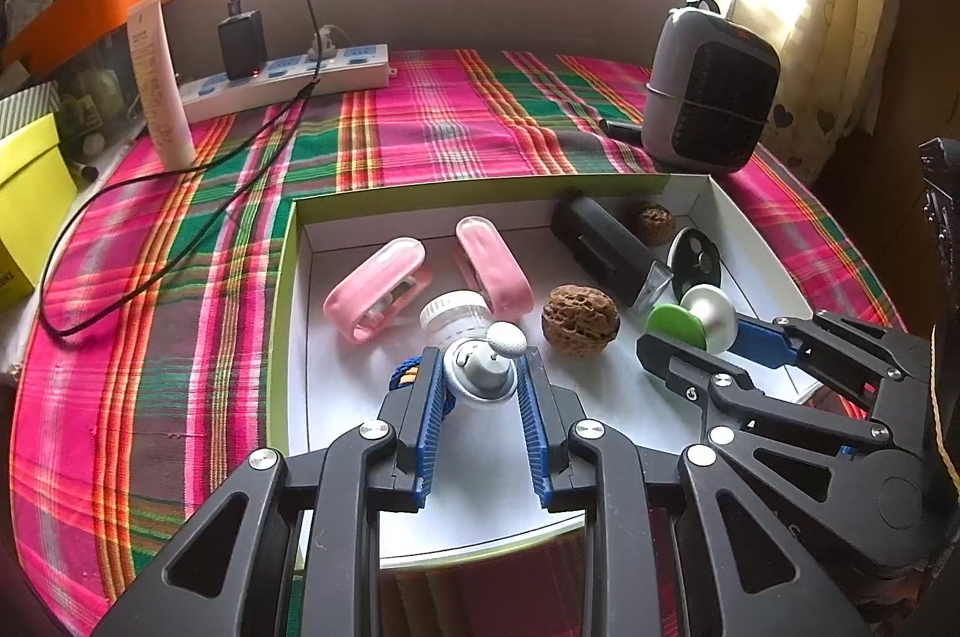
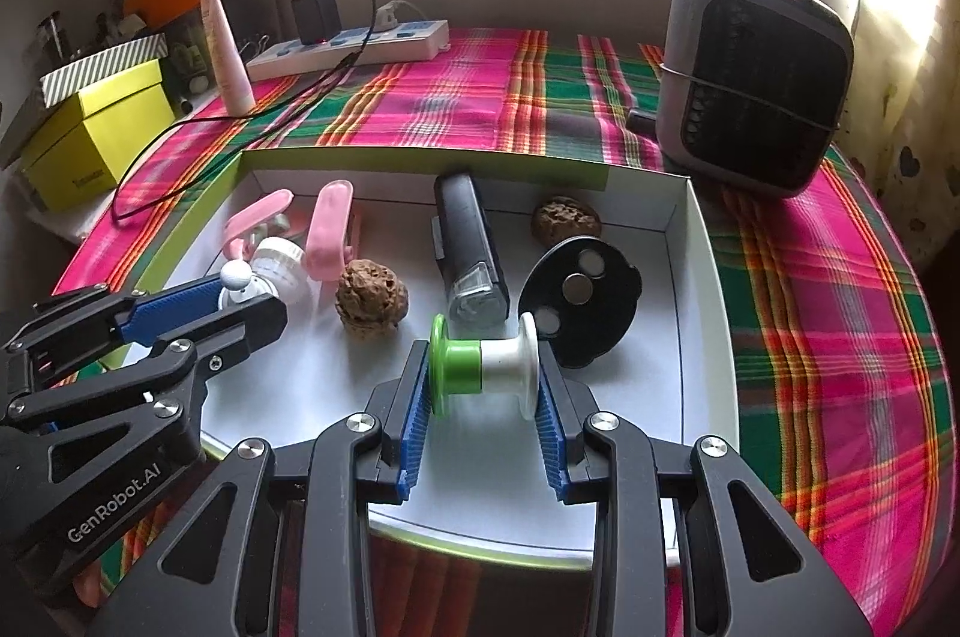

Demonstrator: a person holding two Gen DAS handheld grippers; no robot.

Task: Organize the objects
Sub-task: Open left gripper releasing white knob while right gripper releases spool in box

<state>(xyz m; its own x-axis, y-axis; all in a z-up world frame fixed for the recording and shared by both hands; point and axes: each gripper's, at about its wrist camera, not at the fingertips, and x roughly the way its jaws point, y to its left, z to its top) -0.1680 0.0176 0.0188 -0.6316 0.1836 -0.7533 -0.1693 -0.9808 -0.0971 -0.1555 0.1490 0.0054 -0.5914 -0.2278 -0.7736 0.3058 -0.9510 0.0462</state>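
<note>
Left claw pinches a small grey-and-white round gadget above the near left of the shallow white cardboard box. Right claw, further right, clamps a green-and-white plastic spool by its flanges, also over the box.

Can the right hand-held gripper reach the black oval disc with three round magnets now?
Probably not yet. The right hand-held gripper is shut on the green and white spool, so it is occupied. The black oval disc lies just behind, unobstructed, in the white box.
</note>
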